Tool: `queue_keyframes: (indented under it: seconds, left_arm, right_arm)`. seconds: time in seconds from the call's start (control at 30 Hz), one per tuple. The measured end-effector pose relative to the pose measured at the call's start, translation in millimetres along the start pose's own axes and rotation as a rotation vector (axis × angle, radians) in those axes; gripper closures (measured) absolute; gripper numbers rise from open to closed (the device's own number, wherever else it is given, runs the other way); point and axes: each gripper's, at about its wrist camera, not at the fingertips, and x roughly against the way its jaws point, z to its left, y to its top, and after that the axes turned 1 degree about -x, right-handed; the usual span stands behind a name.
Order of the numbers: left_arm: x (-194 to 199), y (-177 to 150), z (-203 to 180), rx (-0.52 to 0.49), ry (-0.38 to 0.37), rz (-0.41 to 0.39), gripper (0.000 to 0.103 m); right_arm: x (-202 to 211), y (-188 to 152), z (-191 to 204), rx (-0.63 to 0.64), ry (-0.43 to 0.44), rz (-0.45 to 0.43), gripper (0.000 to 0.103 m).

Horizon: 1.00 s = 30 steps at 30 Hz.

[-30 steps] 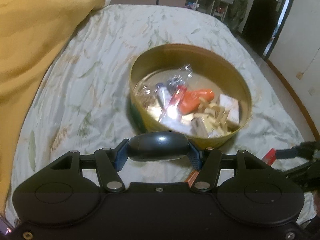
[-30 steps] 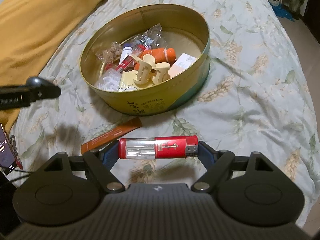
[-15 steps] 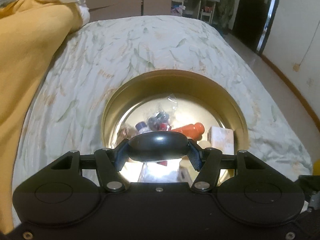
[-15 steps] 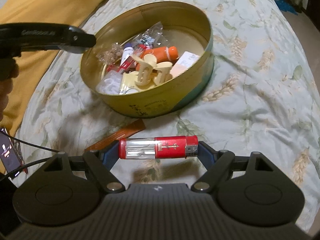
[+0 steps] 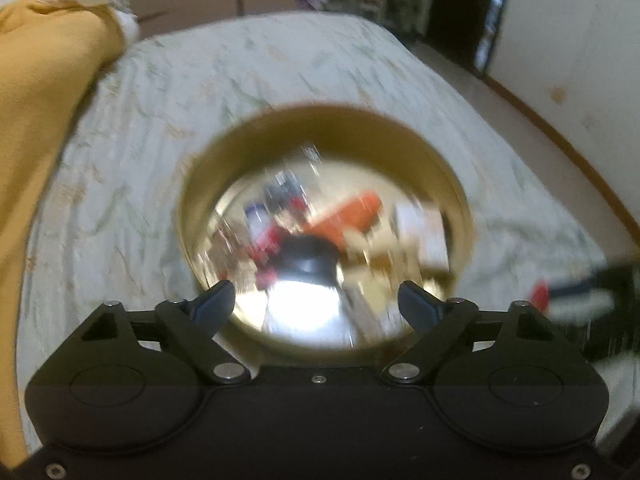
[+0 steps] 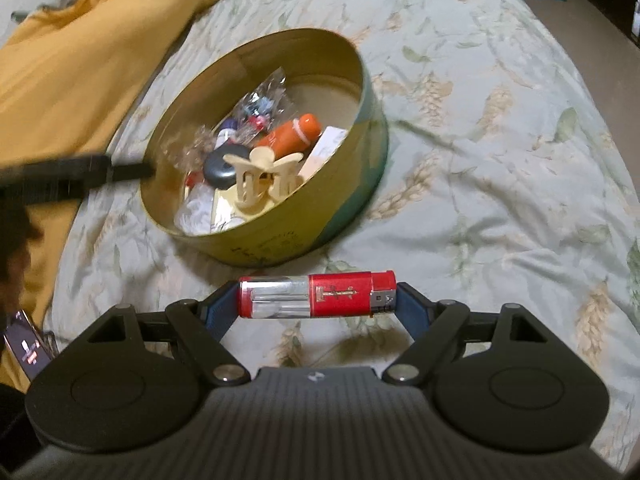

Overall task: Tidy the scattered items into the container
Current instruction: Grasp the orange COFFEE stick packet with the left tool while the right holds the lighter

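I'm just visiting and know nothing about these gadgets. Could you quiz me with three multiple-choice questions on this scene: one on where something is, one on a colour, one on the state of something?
1. Where is the dark oval object?
A. In the round tin
B. On the yellow blanket
C. Between the left gripper's fingers

2. What colour is the lighter in the right gripper?
A. Blue and white
B. Red and clear
C. Green

3. How is the left gripper?
A. Shut on the lighter
B. Shut on the hair clip
C. Open, holding nothing

Answers:
1. A: it lies among the items in the tin, beside the cream hair clip.
2. B: a red body with a see-through end.
3. C: its jaws have just been opening and stand apart above the tin with nothing between them.
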Motion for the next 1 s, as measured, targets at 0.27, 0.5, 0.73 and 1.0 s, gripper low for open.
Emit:
queue_keyframes:
  seconds: [0.27,0.5,0.73,1.0]
  left_arm:
    - [-18,-55,-22,-0.095,-0.083,0.111,0.019]
    - [-49,-85,-45,-0.218,-0.097,0.206,0.026]
    - [-66,-95,-45,-0.175,-0.106,0.257,0.061]
    - [-45,-96,-42,-0.08,-0.101,0.257,0.101]
  right_arm:
    - [5,0,-2,-0.013,-0.011,-0.012,0.02]
    - [2,-1,0,-0.002,-0.009,-0.002,0.02]
    - [0,-2,0,0.003,-0.005,0.004,0.02]
    - [-1,-4,3,0.018,-0.003,0.007,0.02]
